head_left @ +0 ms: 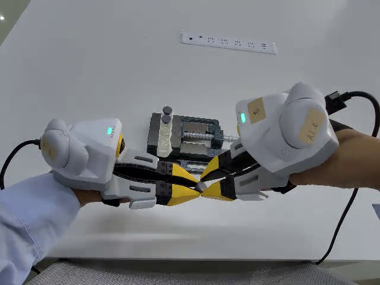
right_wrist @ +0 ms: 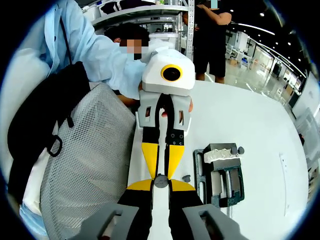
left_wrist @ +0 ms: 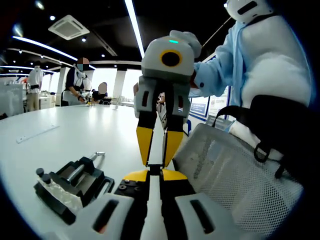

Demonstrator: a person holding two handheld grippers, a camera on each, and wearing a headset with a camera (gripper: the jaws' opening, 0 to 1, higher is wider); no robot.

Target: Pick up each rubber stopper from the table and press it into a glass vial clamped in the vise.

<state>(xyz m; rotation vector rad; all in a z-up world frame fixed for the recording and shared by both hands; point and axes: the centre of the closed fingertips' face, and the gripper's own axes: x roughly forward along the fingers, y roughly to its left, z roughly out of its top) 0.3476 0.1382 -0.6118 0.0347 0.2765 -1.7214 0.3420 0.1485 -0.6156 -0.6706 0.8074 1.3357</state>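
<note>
Head view: left gripper [head_left: 191, 184] & right gripper [head_left: 211, 180] meet tip to tip just in front of vise [head_left: 199, 135], with grey rubber stopper [head_left: 202, 186] at the tips.
Left gripper view: own jaws nearly together; can't tell if pinching.
Right gripper view: own jaws clamped on rubber stopper. Spare stopper [right_wrist: 186, 178] lies on table [right_wrist: 250, 115] near vise.

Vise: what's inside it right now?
Clear glass vials stand in a row inside the vise; the two at one end have dark stoppers on top. Their lower parts are hidden between the vise's sides, so the count is unclear.
</note>
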